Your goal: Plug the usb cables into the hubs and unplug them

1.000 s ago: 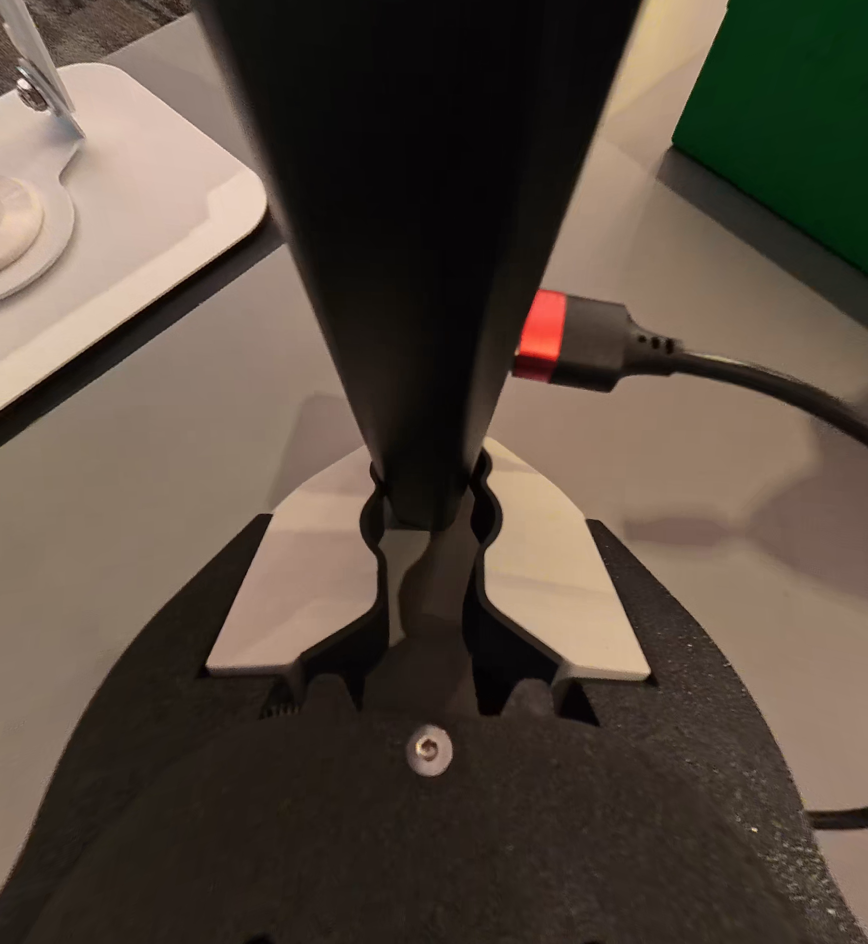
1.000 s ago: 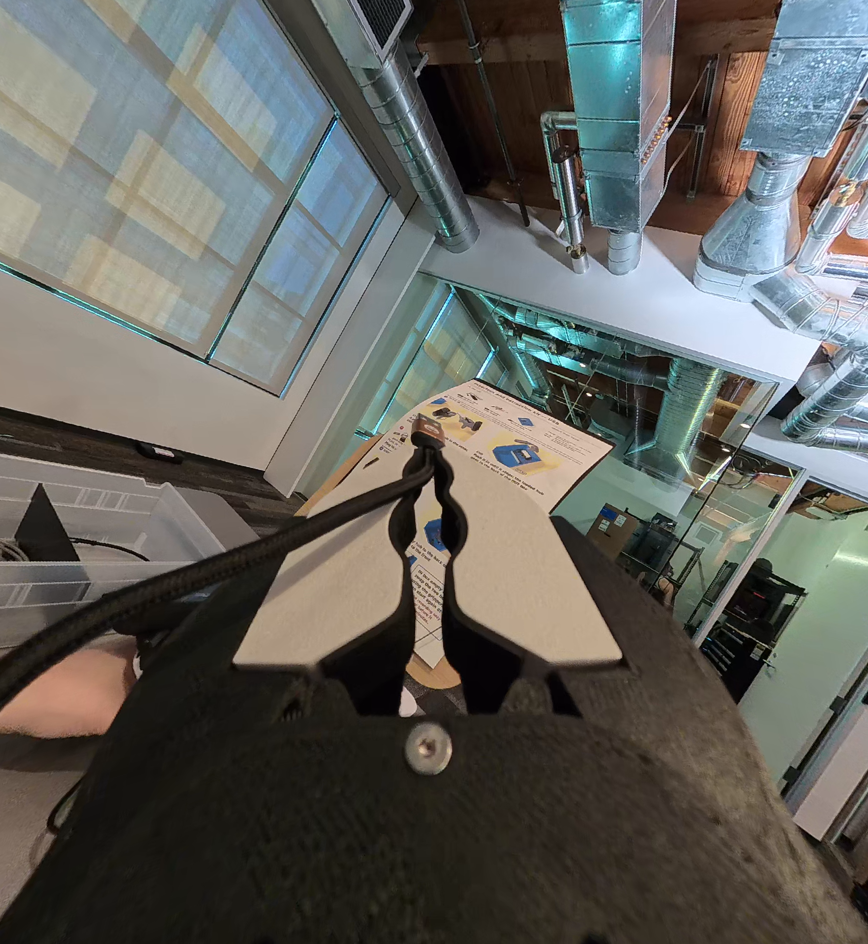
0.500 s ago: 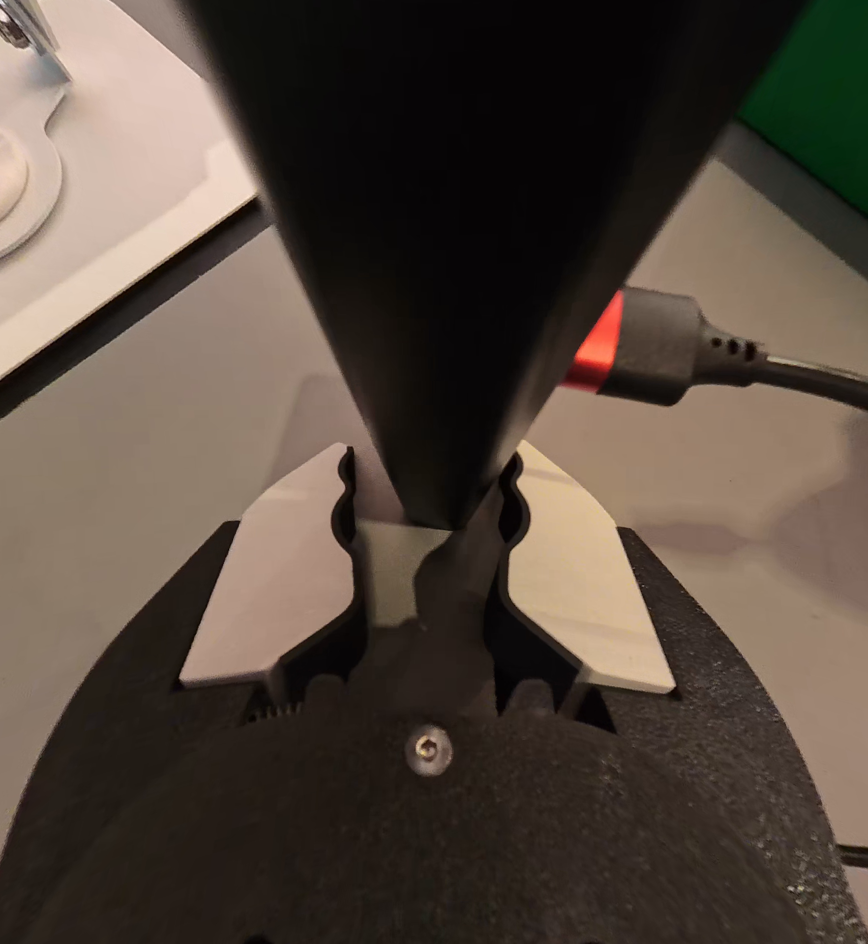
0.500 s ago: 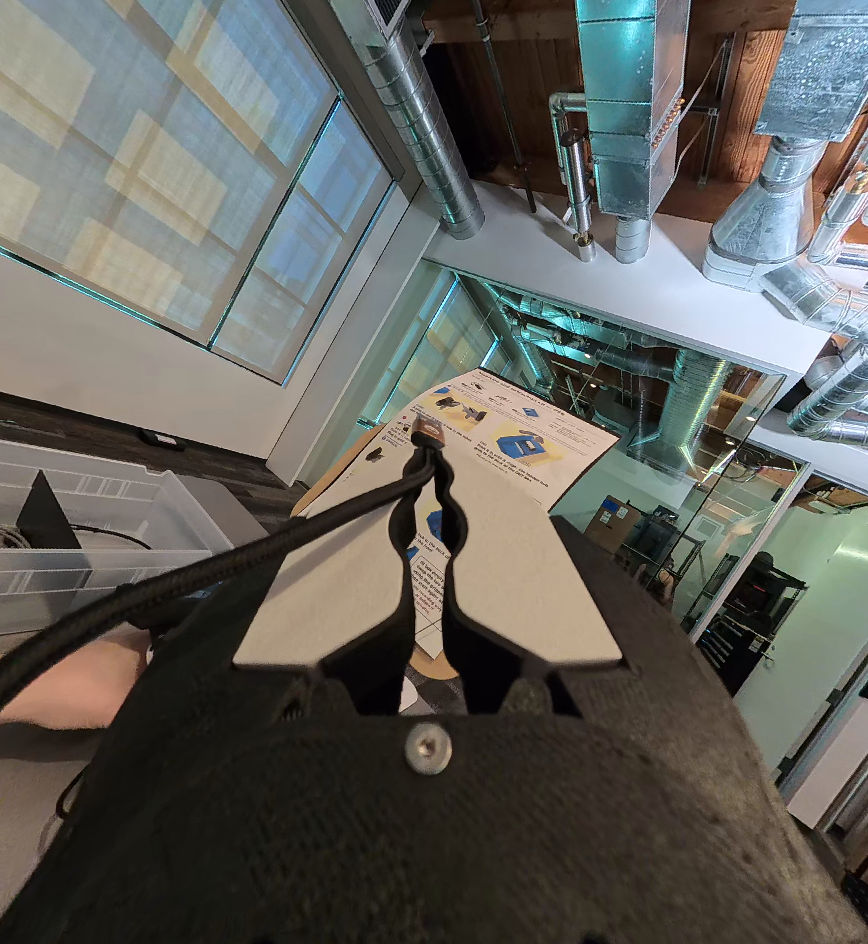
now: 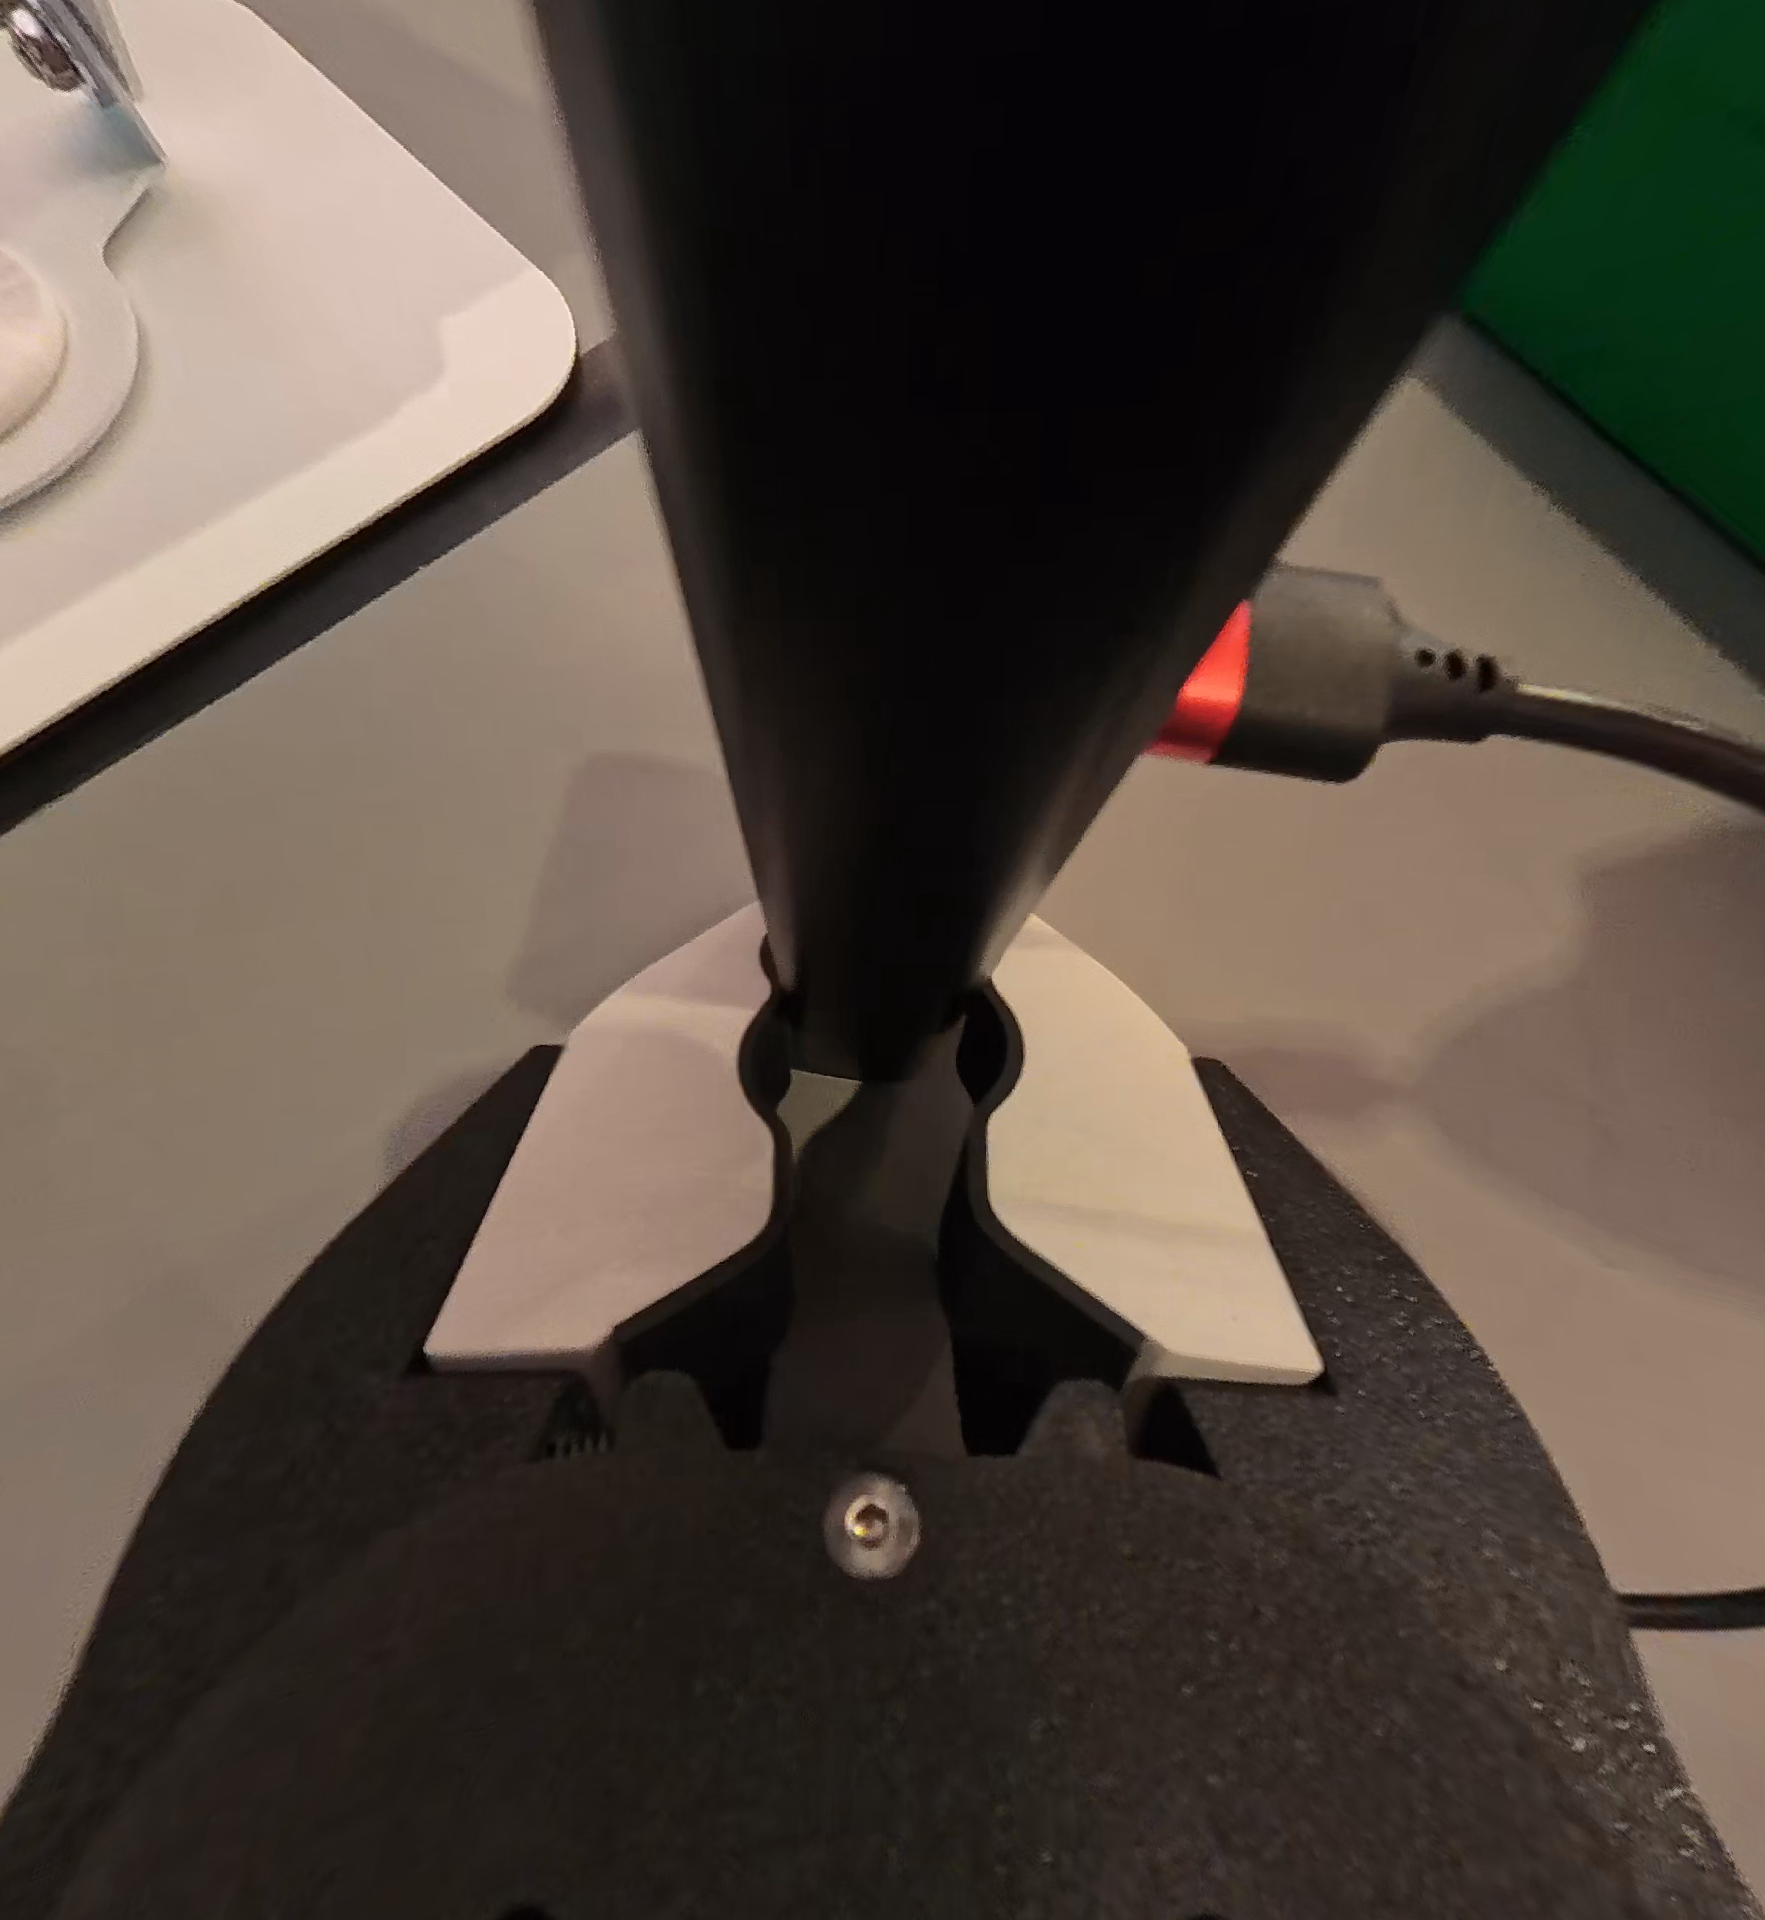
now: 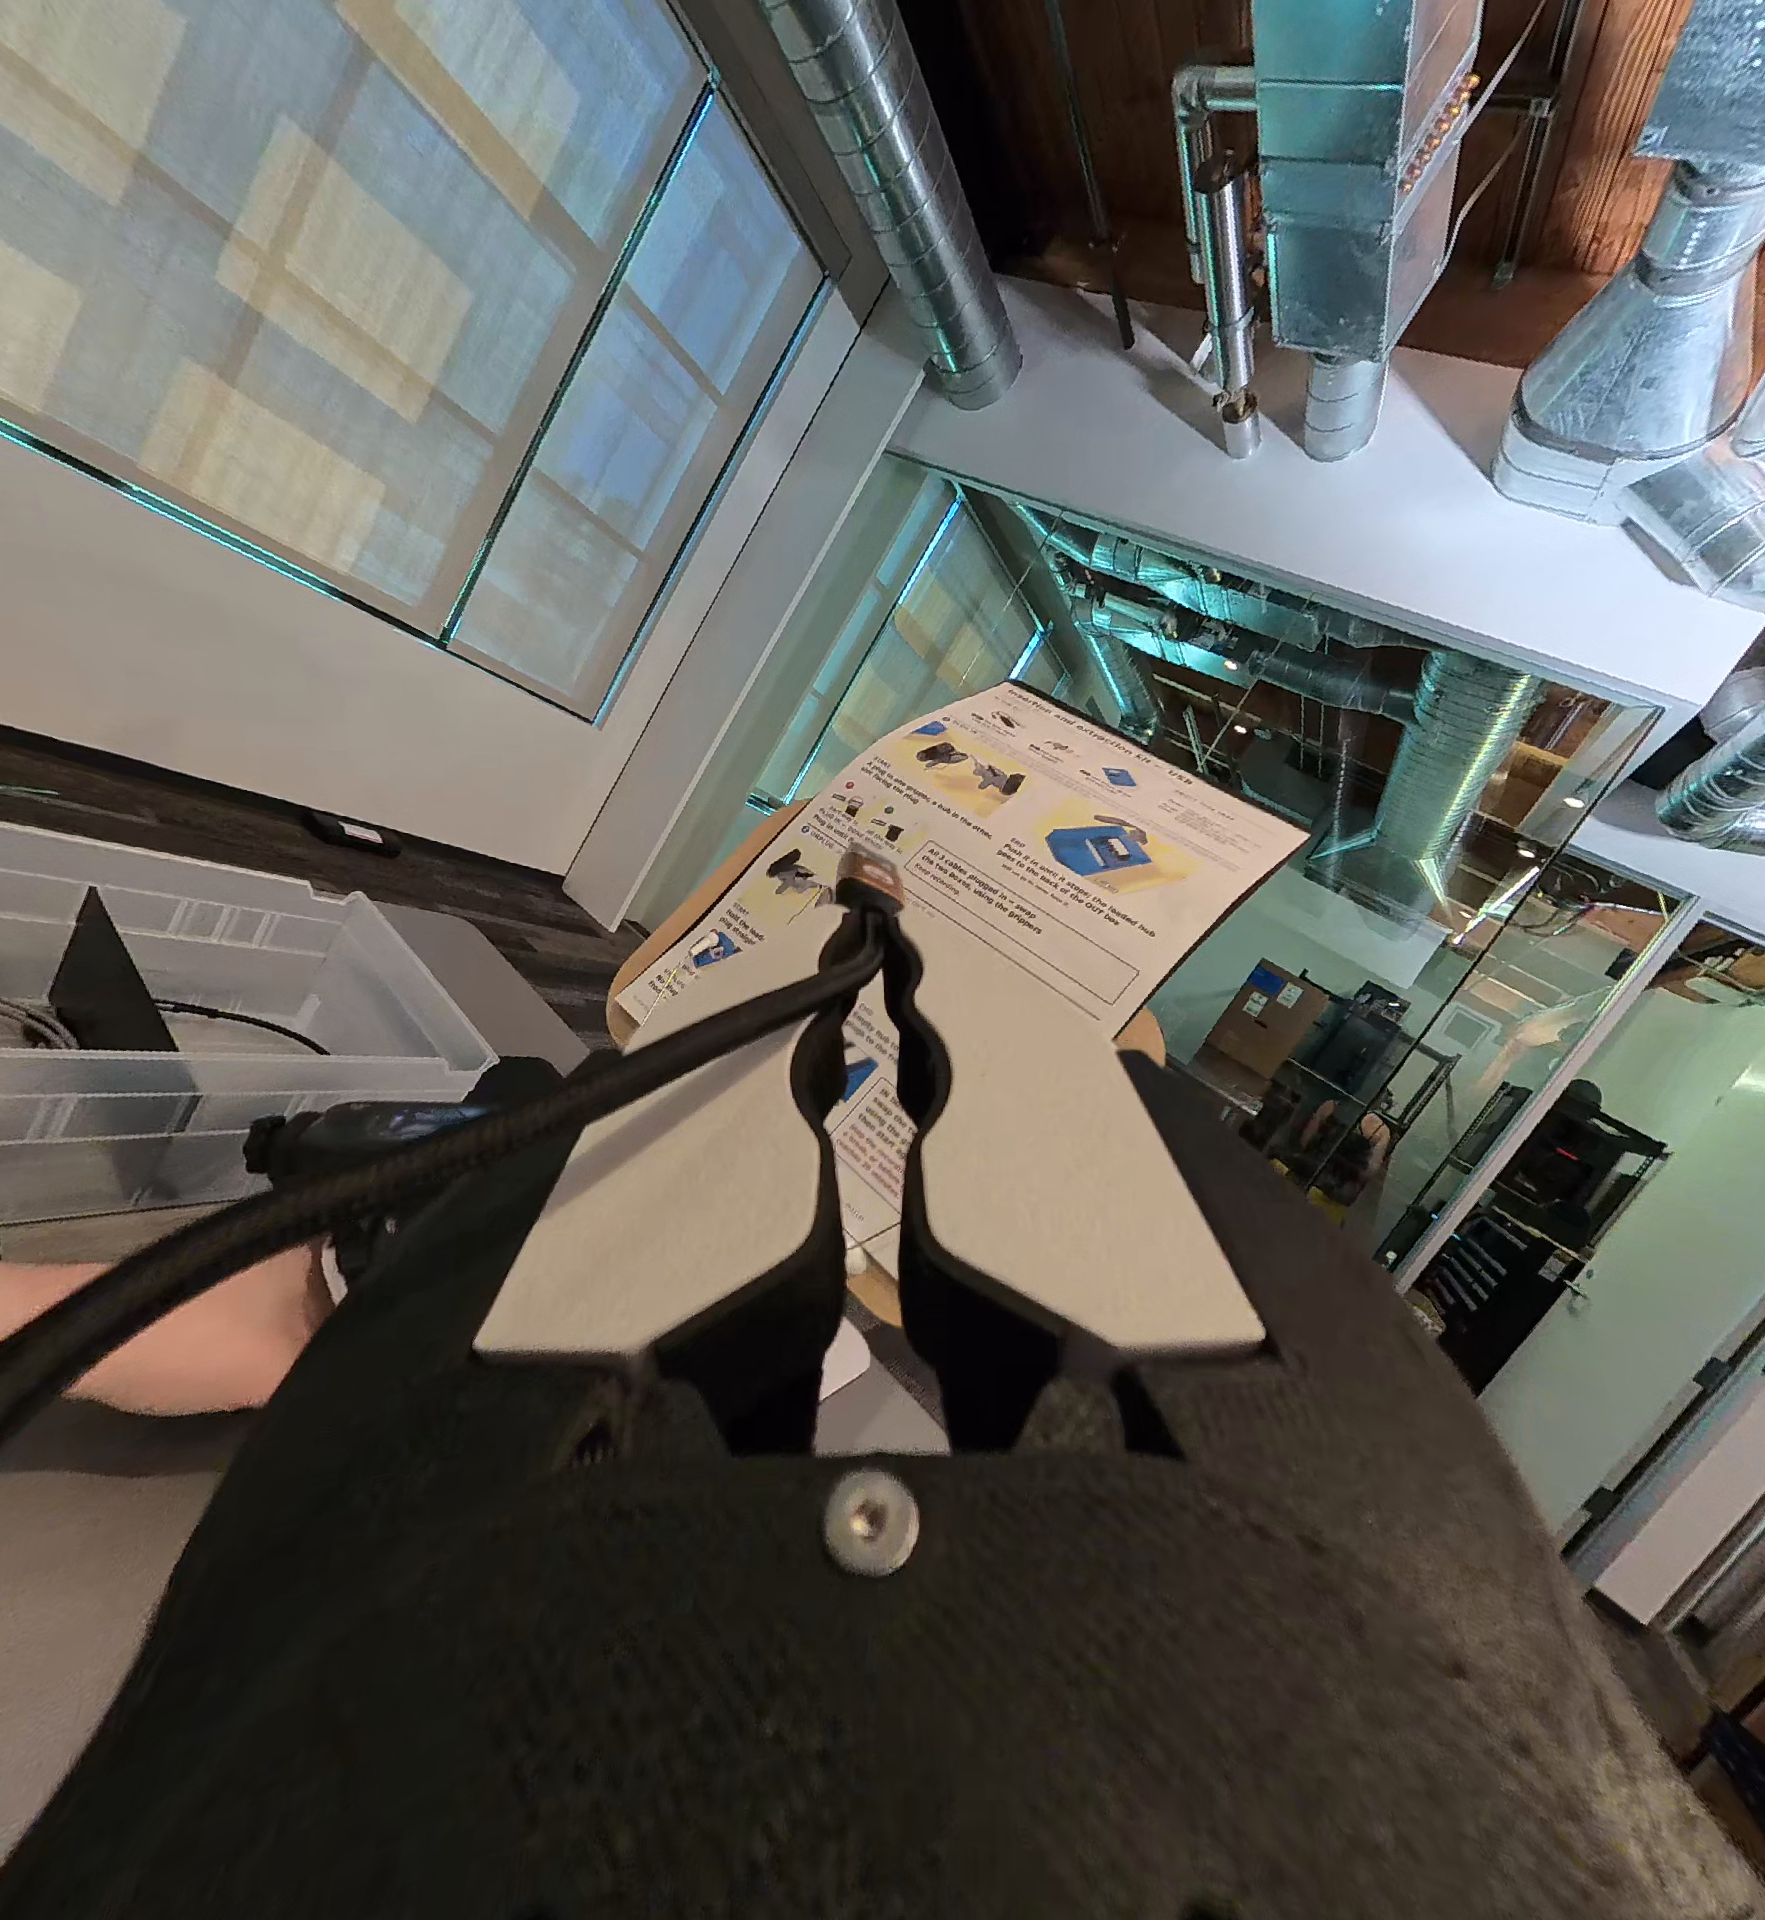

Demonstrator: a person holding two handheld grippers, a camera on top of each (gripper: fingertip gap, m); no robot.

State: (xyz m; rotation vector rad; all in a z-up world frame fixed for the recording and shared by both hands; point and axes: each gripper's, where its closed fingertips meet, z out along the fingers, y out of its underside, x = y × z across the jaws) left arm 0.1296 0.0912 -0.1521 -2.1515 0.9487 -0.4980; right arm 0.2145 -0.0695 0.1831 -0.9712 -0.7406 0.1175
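Observation:
My left gripper is shut on the narrow end of a long black hub, which rises up the middle of the left wrist view. A black plug with a red collar sits in the hub's right side, and its black cable runs off to the right. My right gripper points up toward the ceiling. It is shut on a black braided cable just behind its metal plug, which sticks out past the fingertips.
The grey table lies under the hub. A white flat base lies at the far left and a green box at the far right. The right wrist view shows a clear plastic bin, a printed sheet and a person's arm. Spacing between my two grippers at the tips: around 40 cm. The white flat base sits 15 cm or so from the ends of my left fingers.
The left jaws stood wider around the hub half a second ago and now pinch its end again. The red-collared plug has shifted right in view. The right gripper still holds its cable.

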